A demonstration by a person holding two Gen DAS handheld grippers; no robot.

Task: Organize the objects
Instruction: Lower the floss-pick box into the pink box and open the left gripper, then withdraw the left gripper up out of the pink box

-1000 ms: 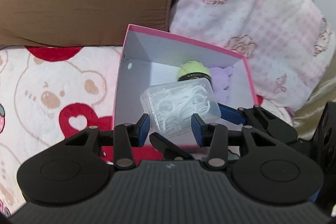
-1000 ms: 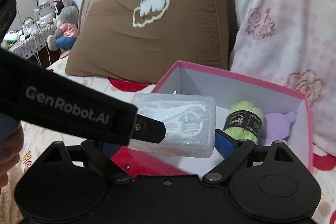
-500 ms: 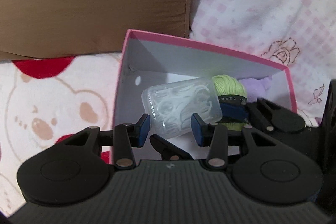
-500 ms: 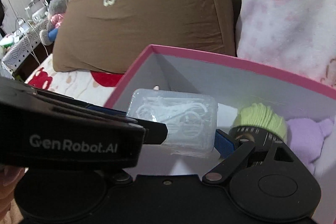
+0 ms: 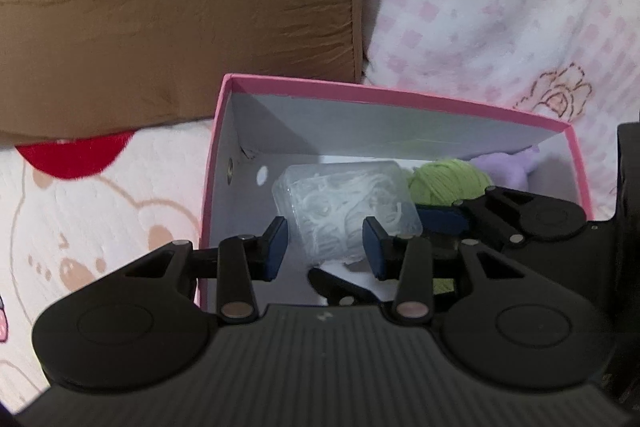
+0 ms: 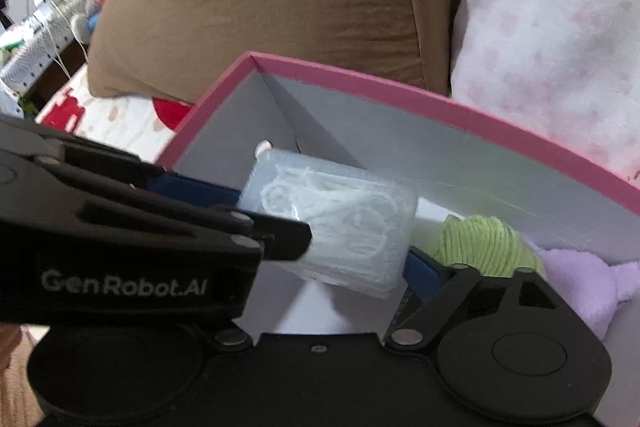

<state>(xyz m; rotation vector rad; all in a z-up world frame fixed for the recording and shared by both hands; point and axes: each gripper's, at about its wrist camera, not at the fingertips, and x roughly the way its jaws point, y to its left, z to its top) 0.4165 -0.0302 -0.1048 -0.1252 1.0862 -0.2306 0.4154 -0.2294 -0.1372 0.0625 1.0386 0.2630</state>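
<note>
Left gripper point(image 5: 324, 243) has its jaws set narrow on the short sides of a clear plastic case point(image 5: 346, 211) full of white floss picks, blue pads pressed to it. Right gripper point(image 6: 360, 255) spans the same case the long way, jaws wide; they have just been closing, with the case between them. Its right blue pad point(image 6: 420, 273) touches the case's end; its left finger is hidden behind the left gripper, so a firm grip is unclear. The case hangs tilted inside a pink box point(image 5: 400, 95) with grey inner walls, over the left half. To its right in the box sit a green yarn ball point(image 5: 450, 183) and a purple plush toy point(image 5: 508, 171). The box rests on a bear-print blanket point(image 5: 100, 195). Behind it lean a brown pillow point(image 5: 180, 7) on the left and a pink rose-print pillow point(image 5: 500, 7) on the right.
</note>
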